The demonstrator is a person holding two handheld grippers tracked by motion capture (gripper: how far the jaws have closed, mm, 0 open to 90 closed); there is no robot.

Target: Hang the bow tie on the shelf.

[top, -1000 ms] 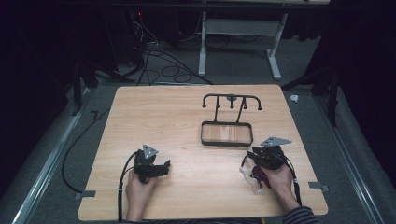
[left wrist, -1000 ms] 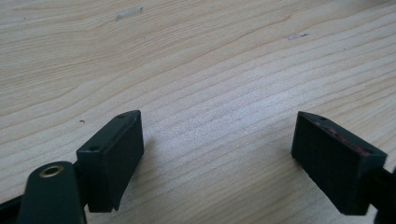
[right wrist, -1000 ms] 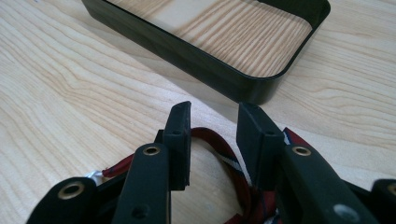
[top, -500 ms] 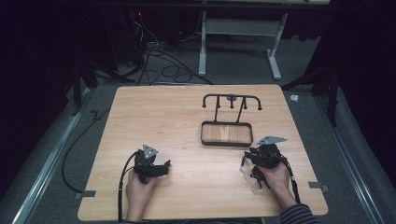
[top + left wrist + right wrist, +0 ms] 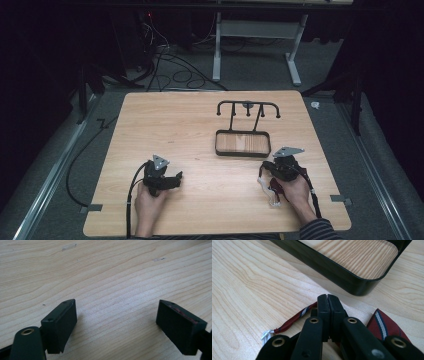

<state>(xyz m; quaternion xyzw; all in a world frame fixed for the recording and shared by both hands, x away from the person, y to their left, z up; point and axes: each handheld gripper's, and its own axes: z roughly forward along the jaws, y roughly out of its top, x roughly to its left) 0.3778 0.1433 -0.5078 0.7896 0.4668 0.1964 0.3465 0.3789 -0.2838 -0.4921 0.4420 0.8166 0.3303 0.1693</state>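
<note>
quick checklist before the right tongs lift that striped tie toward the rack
1. Right tongs shut on the tie: jaws pressed together, red striped fabric out both sides. Ok.
2. How much fabric is pinched: hidden between the jaws. Cannot tell.
3. Left tongs free to help: jaws wide apart over bare table, holding nothing. Ok.
4. Rack upright, its tray with nothing in it. Ok.
5. Path to the rack: the tray's rim sits just ahead of the right tongs; lift before moving forward. Not ok at this height.
6. White cord at the tie's end loose on the table; may snag. Cannot tell.
</note>
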